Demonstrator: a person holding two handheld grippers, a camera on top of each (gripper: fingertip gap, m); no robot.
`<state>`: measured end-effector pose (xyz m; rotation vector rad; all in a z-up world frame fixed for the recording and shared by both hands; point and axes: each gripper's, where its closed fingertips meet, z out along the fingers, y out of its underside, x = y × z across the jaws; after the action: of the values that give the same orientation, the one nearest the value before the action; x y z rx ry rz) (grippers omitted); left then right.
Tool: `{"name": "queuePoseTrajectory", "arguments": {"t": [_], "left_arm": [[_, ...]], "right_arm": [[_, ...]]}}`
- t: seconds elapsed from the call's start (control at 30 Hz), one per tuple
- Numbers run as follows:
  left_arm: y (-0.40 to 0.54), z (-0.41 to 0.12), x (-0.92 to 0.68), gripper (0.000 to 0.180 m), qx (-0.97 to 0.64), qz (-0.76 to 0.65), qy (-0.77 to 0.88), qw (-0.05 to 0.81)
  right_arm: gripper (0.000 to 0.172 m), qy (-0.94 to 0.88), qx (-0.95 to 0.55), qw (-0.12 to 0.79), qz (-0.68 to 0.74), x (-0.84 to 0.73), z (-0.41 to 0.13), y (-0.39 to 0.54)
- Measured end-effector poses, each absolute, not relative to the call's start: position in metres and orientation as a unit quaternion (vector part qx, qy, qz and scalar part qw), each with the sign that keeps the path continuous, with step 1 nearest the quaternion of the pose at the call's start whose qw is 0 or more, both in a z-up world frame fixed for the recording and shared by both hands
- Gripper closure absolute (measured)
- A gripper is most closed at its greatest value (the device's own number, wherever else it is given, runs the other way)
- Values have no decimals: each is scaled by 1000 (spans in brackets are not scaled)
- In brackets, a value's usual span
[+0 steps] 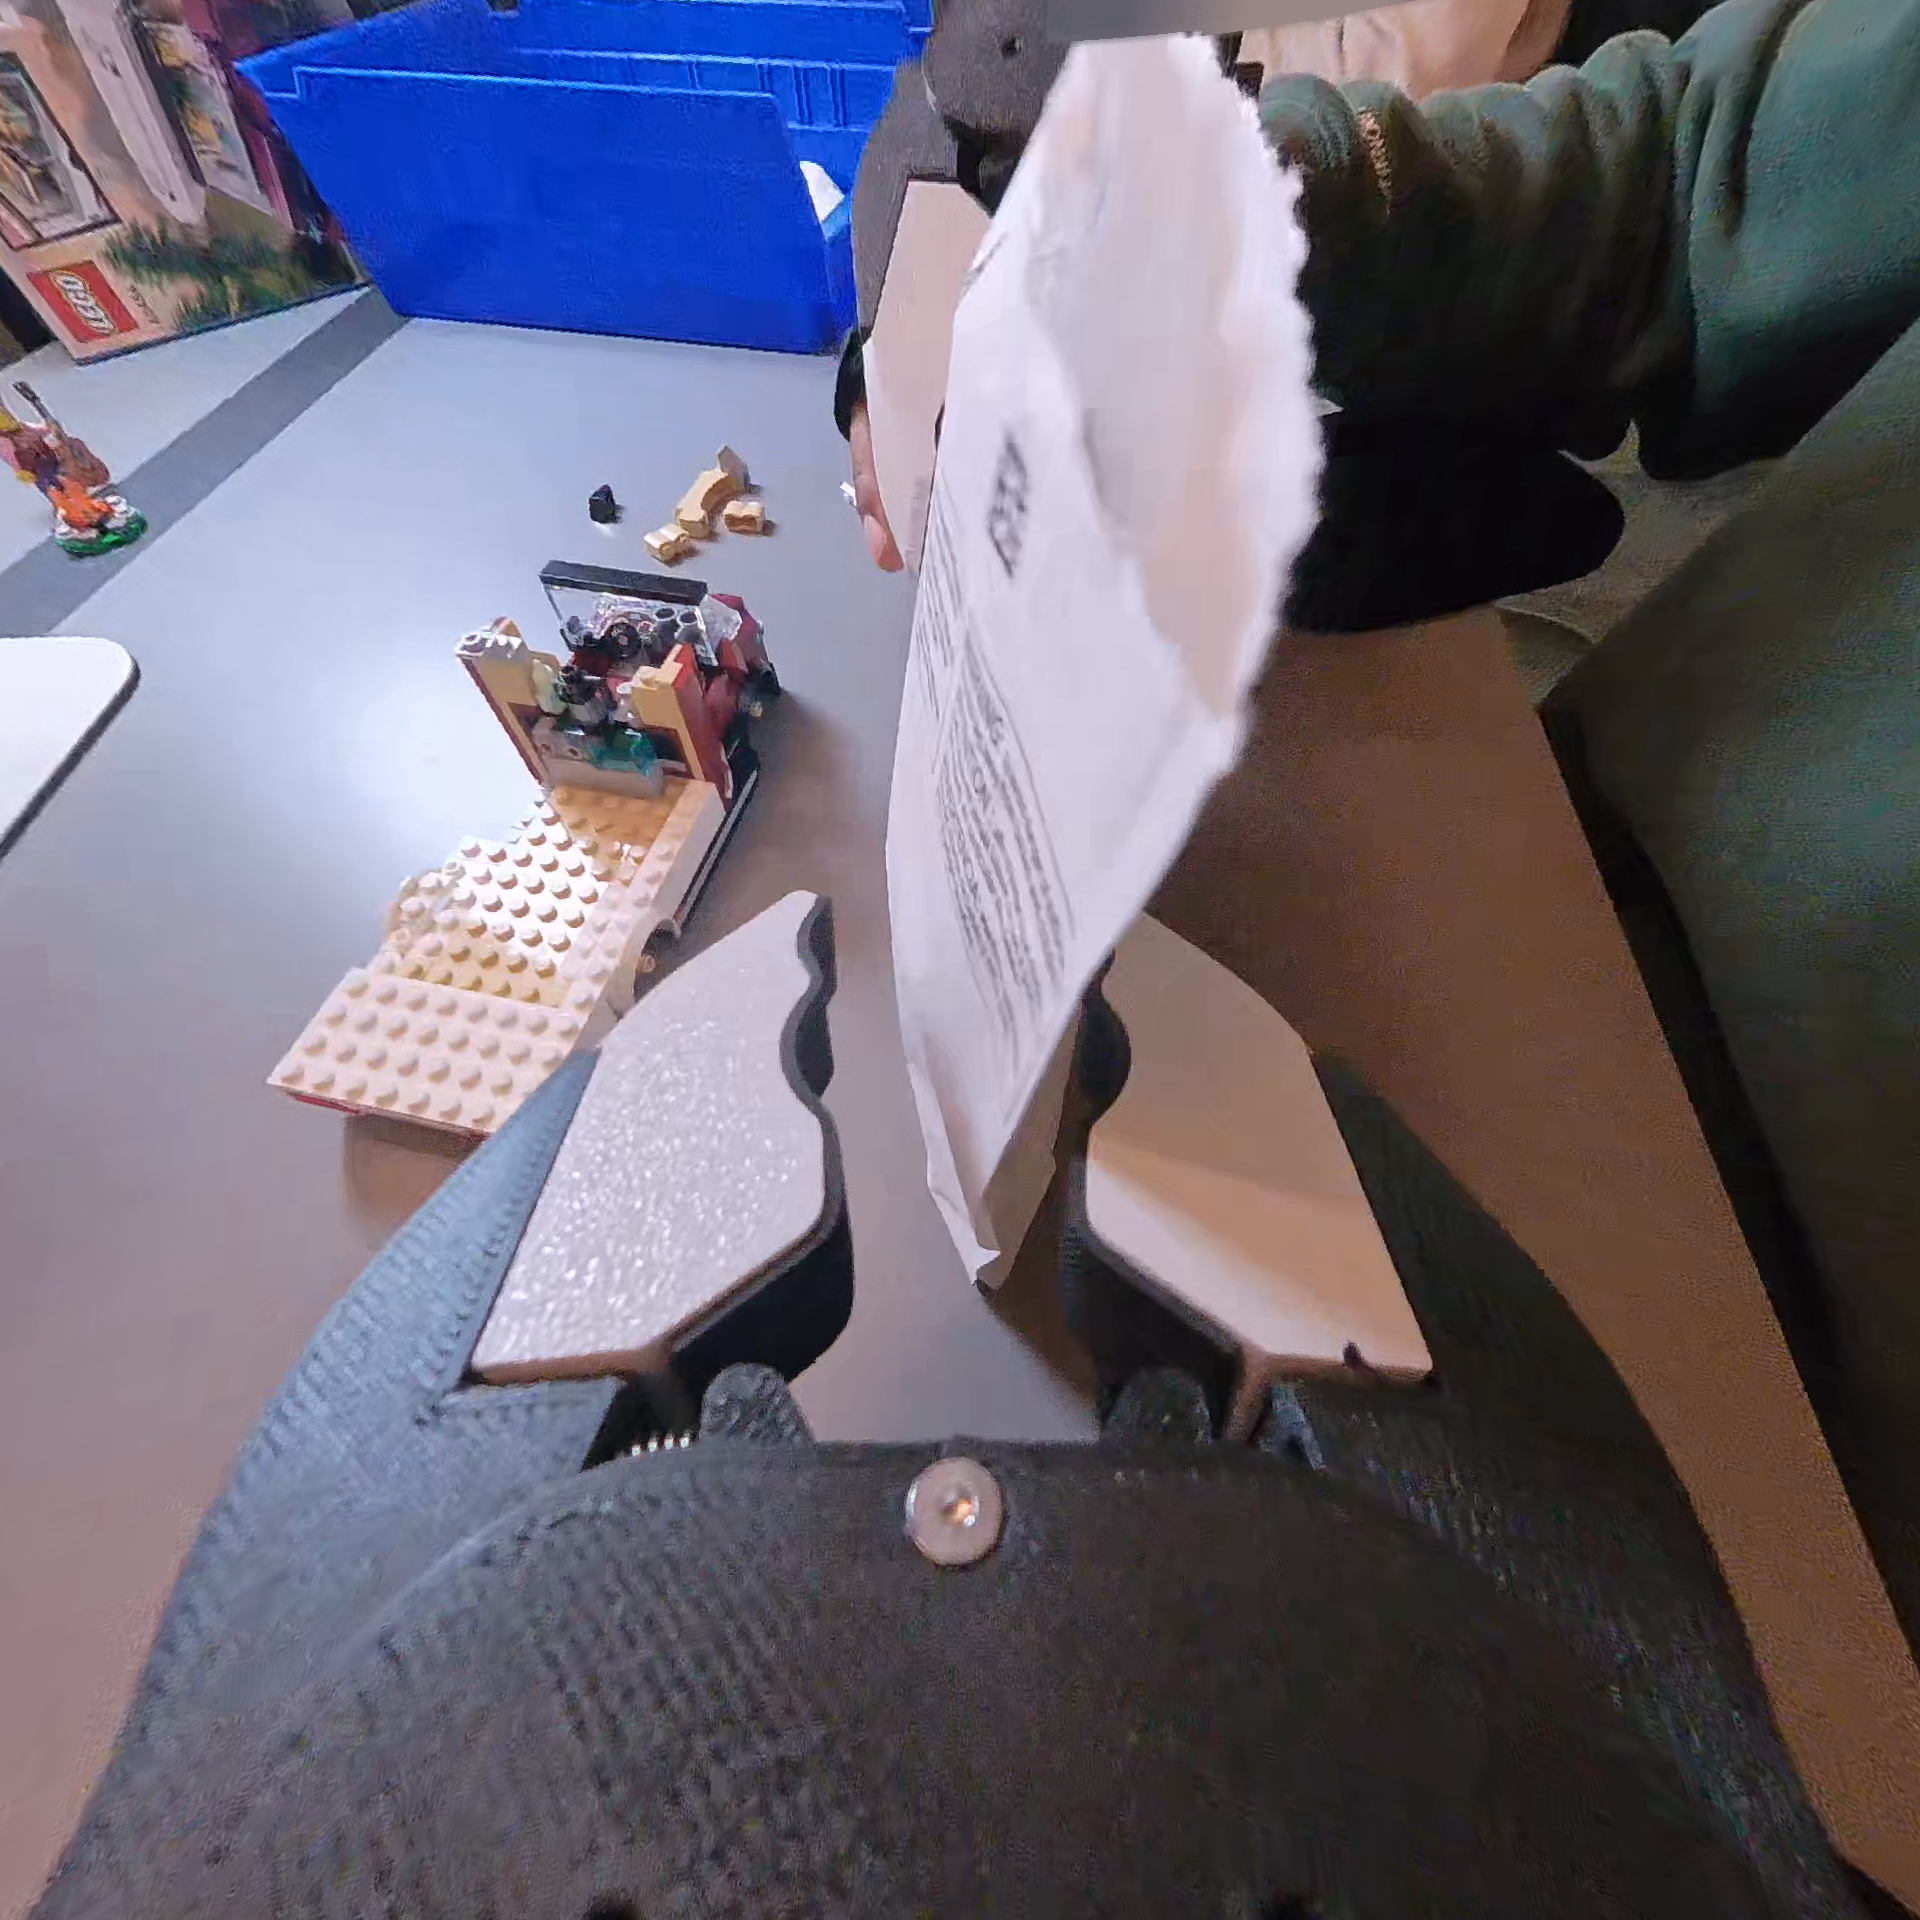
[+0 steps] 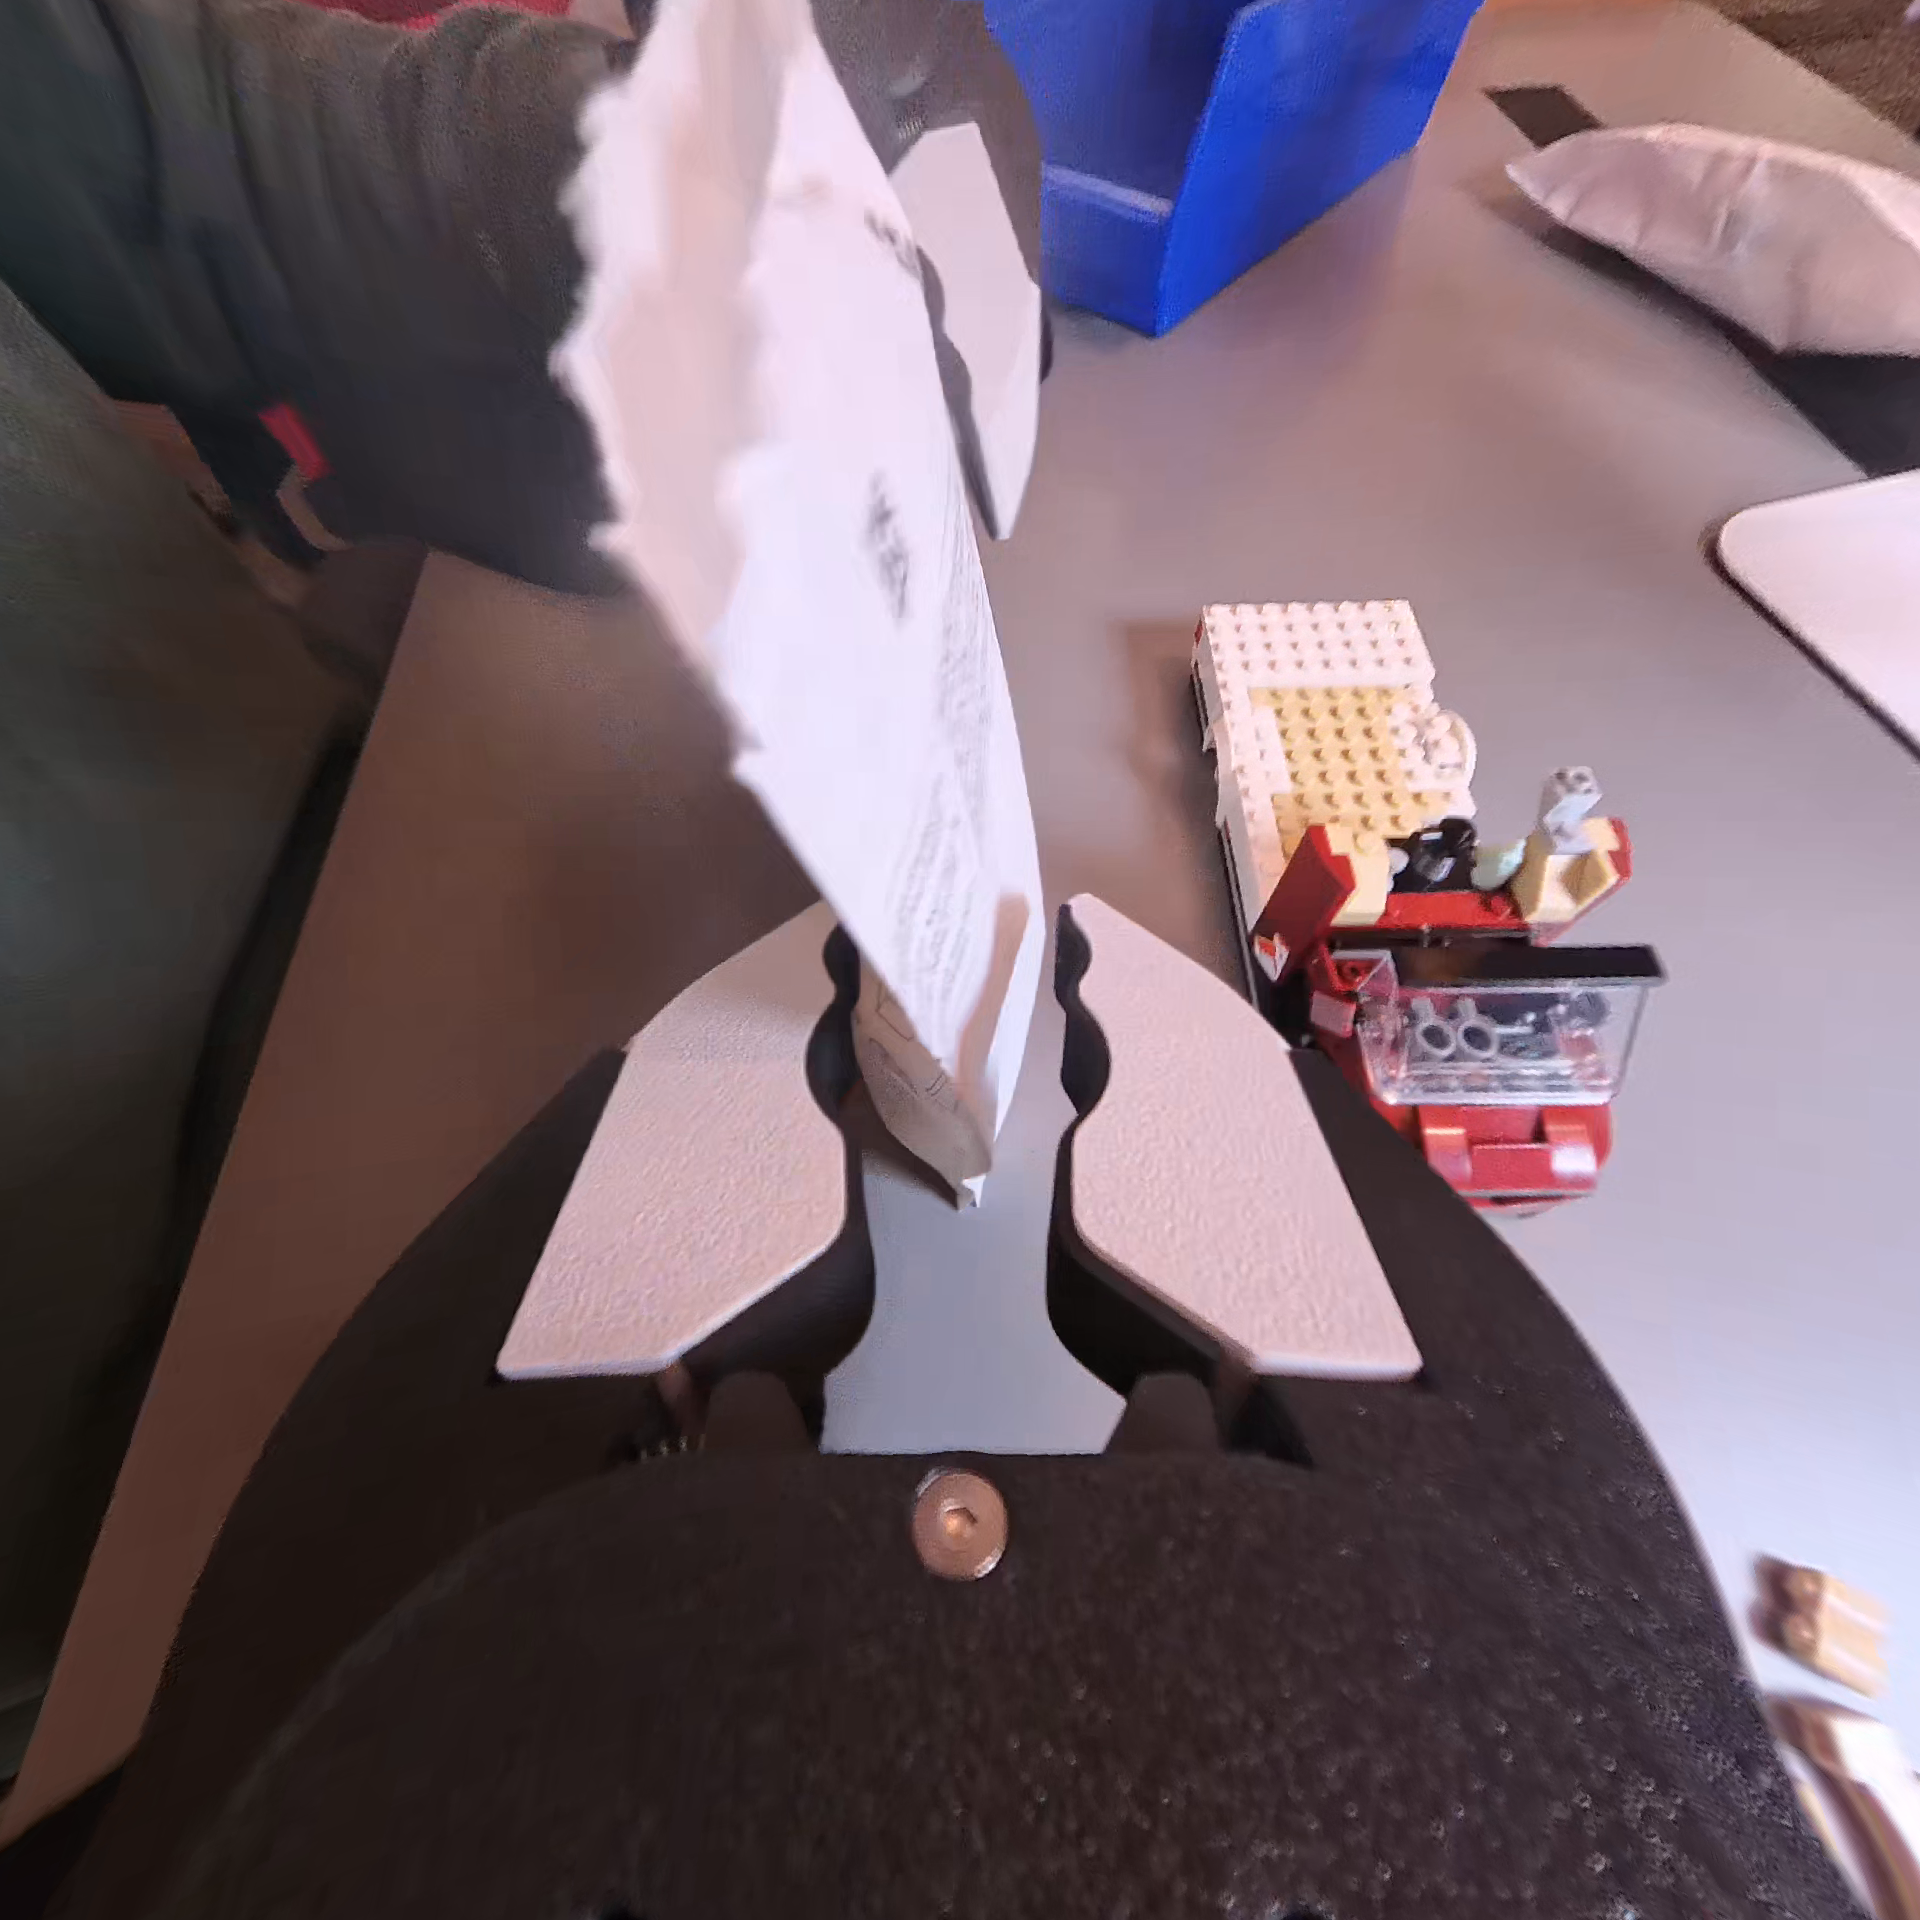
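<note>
A white paper bag (image 1: 1101, 520) with a torn upper edge and black print hangs tilted in the air, to the side of the brick vehicle model (image 1: 623, 727) that is nearer to the person's green sleeve (image 1: 1662, 208). It stretches from one claw to the other.

The left claw (image 1: 966, 935) is spread. One lower corner of the bag lies between its fingers. The finger nearer to the model (image 1: 675, 1143) is clearly apart from the paper, and the other finger is partly hidden behind the bag.

The right claw (image 2: 945, 914) is also spread, with the opposite corner of the bag (image 2: 831, 520) between its fingers. A thin gap shows on the side towards the model (image 2: 1403, 883), so neither claw pinches the bag. The paper is blurred.

The model stands on the grey worktop (image 1: 260, 727). Beyond it lie some loose tan bricks (image 1: 707, 509) and one small black piece (image 1: 603, 505), and farther beyond is a blue bin (image 1: 582, 208). A small colourful figurine (image 1: 73, 478) stands well apart from the model, towards the edge of the left wrist view.
</note>
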<state>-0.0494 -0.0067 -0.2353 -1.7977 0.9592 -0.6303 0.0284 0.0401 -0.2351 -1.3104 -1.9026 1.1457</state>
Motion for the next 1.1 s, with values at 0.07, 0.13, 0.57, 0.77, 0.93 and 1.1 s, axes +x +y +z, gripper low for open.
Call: {"name": "queuePoseTrajectory", "arguments": {"t": [0.07,0.13,0.57,0.77,0.93,1.1], "left_arm": [[-8,-237,-46,147,-733,-273,389,487],[-6,-232,-46,180,-725,-246,412,493],[-9,-203,-44,180,-697,-224,406,547],[-14,-187,-48,179,-698,-291,380,533],[-22,-193,-43,180,-701,-315,368,523],[-22,-178,-45,180,-691,-272,391,544]], "right_arm": [[134,-703,-493,281,429,26,-243,41],[162,-694,-483,297,444,22,-234,40],[166,-687,-458,337,452,29,-202,37],[170,-662,-447,316,512,31,-183,30],[169,-649,-451,301,533,37,-188,24],[169,-658,-440,333,513,40,-175,26]]}}
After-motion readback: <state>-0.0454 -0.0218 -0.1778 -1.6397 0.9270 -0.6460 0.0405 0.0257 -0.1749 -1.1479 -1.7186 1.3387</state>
